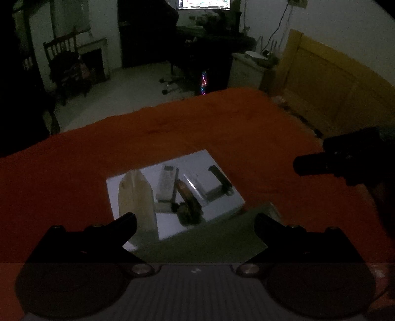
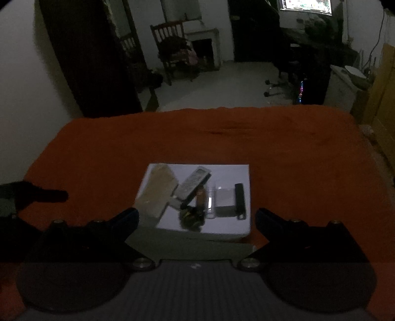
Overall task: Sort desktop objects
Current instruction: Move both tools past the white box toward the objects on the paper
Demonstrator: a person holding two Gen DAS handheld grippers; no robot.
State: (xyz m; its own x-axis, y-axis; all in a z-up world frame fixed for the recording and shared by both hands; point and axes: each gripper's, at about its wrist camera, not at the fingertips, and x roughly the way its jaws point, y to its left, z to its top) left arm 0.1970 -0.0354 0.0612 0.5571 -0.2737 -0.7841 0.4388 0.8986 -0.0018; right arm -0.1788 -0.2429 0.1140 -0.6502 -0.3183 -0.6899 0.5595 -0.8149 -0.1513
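Observation:
A white box [image 1: 223,206] [image 2: 229,223] sits on an orange cloth and carries several objects. On its left stands a pale beige packet [image 1: 137,197] [image 2: 159,191]. A grey remote control [image 1: 166,184] [image 2: 195,182] lies beside it, over a thin black pen [image 2: 195,193]. A brown bottle [image 1: 187,195] [image 2: 201,197] lies by a dark round item [image 2: 191,217]. A white card case [image 1: 206,184] [image 2: 223,200] and a black bar [image 1: 221,176] [image 2: 239,197] lie at the right. My left gripper [image 1: 195,222] and right gripper [image 2: 197,217] both hover open just short of the box.
The orange cloth [image 1: 246,128] [image 2: 284,148] covers a wide soft surface around the box. The other gripper shows as a dark shape at the right edge [image 1: 345,160] and left edge [image 2: 32,195]. Beyond lie a wooden chair [image 2: 172,49], a desk with a lit monitor [image 2: 306,5] and a yellow wooden panel [image 1: 333,81].

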